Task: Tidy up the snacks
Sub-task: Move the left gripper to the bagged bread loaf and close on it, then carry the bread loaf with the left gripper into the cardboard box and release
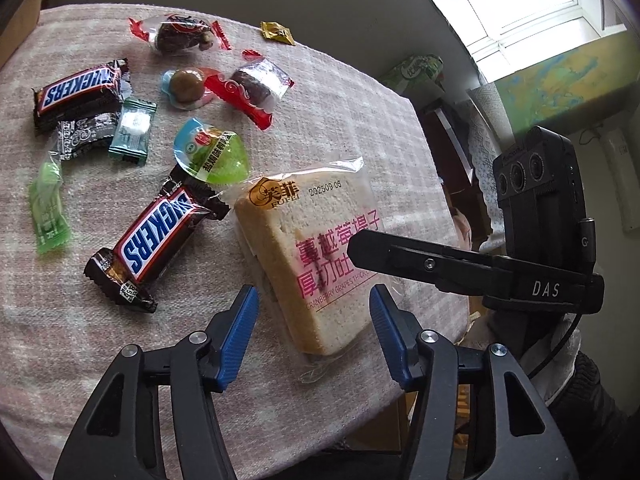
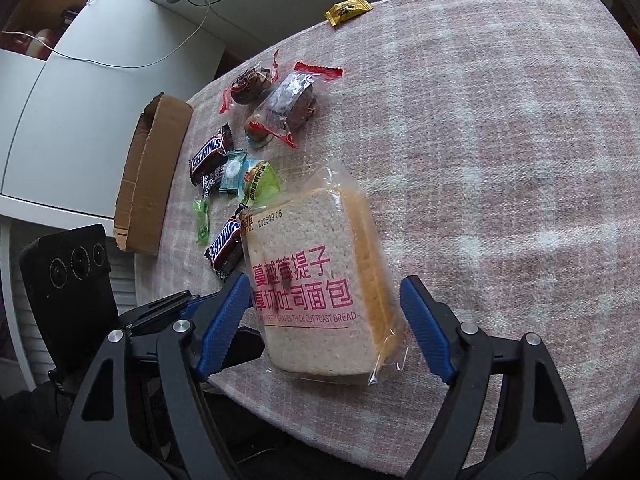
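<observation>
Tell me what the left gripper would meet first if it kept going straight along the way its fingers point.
Most likely the wrapped toast bread: the left gripper has its open jaws either side of the packet's near end, pads apparently not touching. The right gripper's finger crosses over the bread further ahead; depth there is unclear.

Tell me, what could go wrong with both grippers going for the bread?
1. Both the left gripper and the right gripper straddle the same bread pack, so they might bump each other.
2. The bread is soft; a hard squeeze could squash it or tear its thin wrapper.
3. The bread lies near the table edge and may slide off if nudged.
4. A Snickers bar lies right beside it and could get knocked.
</observation>
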Action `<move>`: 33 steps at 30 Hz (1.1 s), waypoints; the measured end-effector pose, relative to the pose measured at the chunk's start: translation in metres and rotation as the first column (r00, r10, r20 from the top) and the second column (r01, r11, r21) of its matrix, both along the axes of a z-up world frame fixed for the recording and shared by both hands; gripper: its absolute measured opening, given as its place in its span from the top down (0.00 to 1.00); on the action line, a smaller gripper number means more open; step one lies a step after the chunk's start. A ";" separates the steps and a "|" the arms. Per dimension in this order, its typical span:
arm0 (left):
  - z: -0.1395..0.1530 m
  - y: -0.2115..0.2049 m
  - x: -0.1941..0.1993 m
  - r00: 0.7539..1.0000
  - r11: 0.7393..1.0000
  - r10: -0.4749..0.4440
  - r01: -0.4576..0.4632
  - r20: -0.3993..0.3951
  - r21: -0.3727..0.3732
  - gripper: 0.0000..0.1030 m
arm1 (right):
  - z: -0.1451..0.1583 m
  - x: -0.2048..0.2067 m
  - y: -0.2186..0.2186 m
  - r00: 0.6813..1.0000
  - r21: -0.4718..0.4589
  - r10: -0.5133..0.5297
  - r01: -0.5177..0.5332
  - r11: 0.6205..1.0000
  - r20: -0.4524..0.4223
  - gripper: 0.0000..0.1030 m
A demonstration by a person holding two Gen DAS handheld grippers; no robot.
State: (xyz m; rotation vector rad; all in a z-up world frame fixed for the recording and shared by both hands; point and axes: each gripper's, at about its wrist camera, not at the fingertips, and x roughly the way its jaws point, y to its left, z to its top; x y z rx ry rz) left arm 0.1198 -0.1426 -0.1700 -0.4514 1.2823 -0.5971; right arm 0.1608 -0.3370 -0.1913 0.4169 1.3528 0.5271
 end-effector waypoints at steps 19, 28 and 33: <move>-0.007 -0.017 0.012 1.000 0.999 -0.022 0.021 0.022 0.032 0.55 | -0.004 0.000 -0.006 0.999 0.042 -0.006 0.008 0.999 -0.037 0.43; 0.009 -0.010 0.007 0.998 0.999 -0.020 0.018 0.065 0.029 0.55 | 0.015 -0.004 0.001 1.000 0.046 -0.008 0.008 0.999 -0.012 0.45; 0.026 0.006 0.005 0.995 1.000 -0.002 0.000 0.099 0.019 0.55 | 0.038 -0.003 0.017 1.000 0.046 0.010 -0.011 0.999 0.022 0.45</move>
